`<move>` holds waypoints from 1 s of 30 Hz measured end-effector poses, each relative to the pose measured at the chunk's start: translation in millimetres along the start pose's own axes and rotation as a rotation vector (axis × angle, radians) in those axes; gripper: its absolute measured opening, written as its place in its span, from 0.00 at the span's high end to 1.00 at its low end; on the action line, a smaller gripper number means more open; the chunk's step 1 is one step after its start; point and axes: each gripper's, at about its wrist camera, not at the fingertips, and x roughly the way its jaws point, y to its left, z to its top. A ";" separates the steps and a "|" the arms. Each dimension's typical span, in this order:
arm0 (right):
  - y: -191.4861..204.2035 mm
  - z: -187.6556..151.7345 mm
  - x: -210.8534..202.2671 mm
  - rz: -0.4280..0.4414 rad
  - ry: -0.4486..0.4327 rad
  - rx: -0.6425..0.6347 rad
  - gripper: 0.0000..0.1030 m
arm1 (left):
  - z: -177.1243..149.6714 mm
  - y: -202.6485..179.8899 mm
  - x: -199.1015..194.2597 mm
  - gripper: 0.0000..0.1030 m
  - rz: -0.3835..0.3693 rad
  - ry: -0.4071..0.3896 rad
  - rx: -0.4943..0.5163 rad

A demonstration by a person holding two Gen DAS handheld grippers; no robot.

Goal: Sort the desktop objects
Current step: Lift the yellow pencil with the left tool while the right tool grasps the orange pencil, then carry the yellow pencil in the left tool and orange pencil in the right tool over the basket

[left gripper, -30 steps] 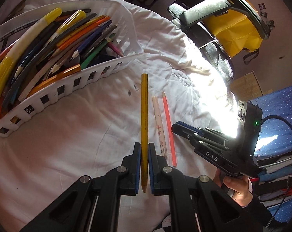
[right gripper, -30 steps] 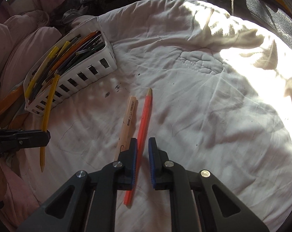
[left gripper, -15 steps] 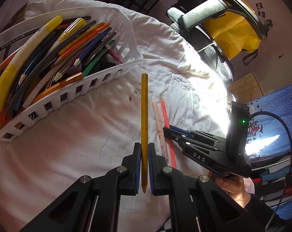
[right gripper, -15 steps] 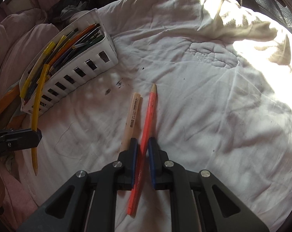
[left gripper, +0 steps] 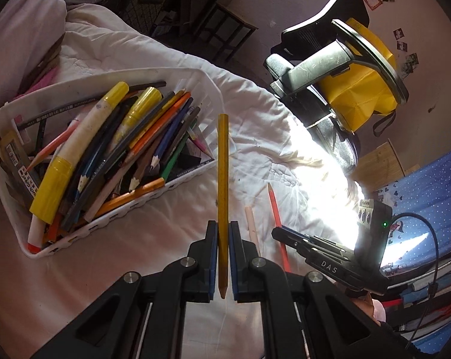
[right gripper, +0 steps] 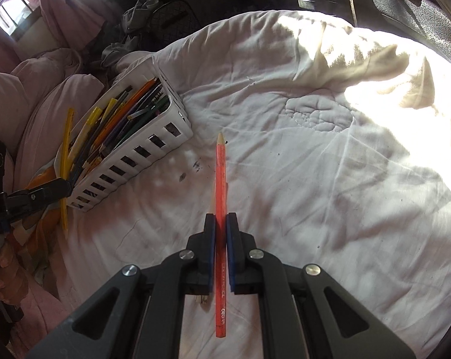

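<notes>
My left gripper [left gripper: 223, 224] is shut on a yellow-ochre pencil [left gripper: 222, 164], held above the white quilt, its far end just right of the white basket [left gripper: 105, 224]. The basket is crammed with several pencils and markers. In the right wrist view my right gripper [right gripper: 221, 217] is shut on a red pencil [right gripper: 220, 173] that points away along the fingers. A beige pencil [left gripper: 250, 221] lies on the quilt beside it, mostly hidden behind the right gripper's left finger. The left gripper [right gripper: 58, 188] with its yellow pencil [right gripper: 65, 155] shows at the far left beside the basket [right gripper: 177, 128].
The white quilt [right gripper: 315, 194] is wrinkled, with dark specks near the basket and harsh sunlight on its right side. A black office chair with a yellow bag [left gripper: 354, 98] stands beyond the bed. Pink pillows [right gripper: 31, 95] lie behind the basket.
The right gripper's jaws closed onto the red pencil, which now lines up with the fingers. The left gripper rose with the yellow pencil and tilted, so more of the basket's inside shows.
</notes>
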 end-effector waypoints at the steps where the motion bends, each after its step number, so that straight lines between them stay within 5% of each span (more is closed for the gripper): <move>1: -3.5 -0.5 -0.2 0.002 0.004 0.007 0.93 | 3.5 5.2 -4.7 0.93 -0.007 -0.019 -0.024; 7: -3.8 -0.2 -5.1 0.017 -0.015 0.016 0.93 | 18.0 44.2 -23.8 0.93 -0.044 -0.096 -0.195; 12: -0.7 2.1 -12.2 0.032 -0.042 0.009 0.93 | 32.9 54.6 -41.5 0.93 0.064 -0.143 -0.199; 19: 3.0 5.9 -27.4 0.172 -0.077 0.080 0.93 | 60.9 61.2 -52.6 0.93 0.199 -0.021 -0.107; 25: 19.8 5.5 -43.8 0.267 -0.143 0.151 0.93 | 66.8 58.4 -39.9 0.93 0.370 0.125 0.121; 30: 37.0 14.9 -29.4 0.352 -0.162 0.238 0.93 | 64.9 66.2 -27.4 0.93 0.458 0.166 0.249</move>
